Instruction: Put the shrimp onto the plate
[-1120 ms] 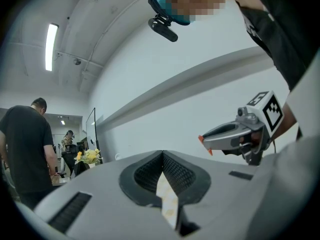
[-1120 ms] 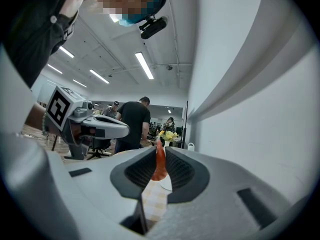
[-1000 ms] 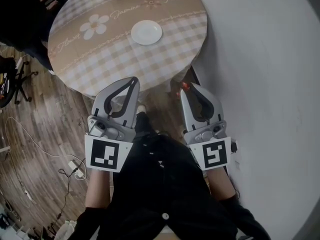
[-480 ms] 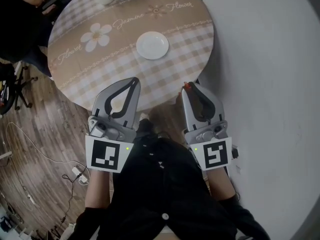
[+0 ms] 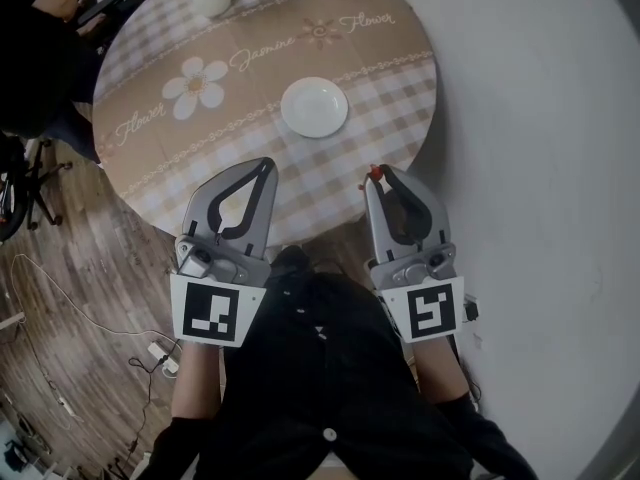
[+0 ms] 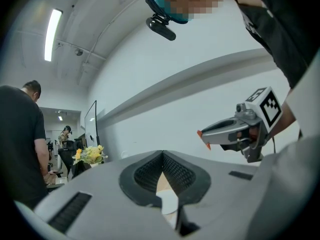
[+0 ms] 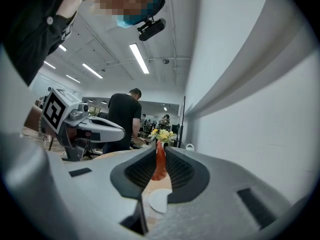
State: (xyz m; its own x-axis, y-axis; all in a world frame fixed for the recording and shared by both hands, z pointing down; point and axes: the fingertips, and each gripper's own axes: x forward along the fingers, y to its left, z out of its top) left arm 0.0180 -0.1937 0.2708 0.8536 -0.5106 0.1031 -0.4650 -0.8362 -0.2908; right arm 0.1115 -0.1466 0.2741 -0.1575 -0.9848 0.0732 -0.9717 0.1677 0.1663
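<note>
holding a red shrimp [image 7: 160, 165] pinched upright between nearly closed jaws, the right gripper [image 5: 379, 178] sits right of centre in the head view, tips over the near edge of the checked round table [image 5: 230, 118]. the white plate [image 5: 314, 107] lies above, apart, empty. the left gripper [image 5: 266, 162], jaws together, grips nothing.
</note>
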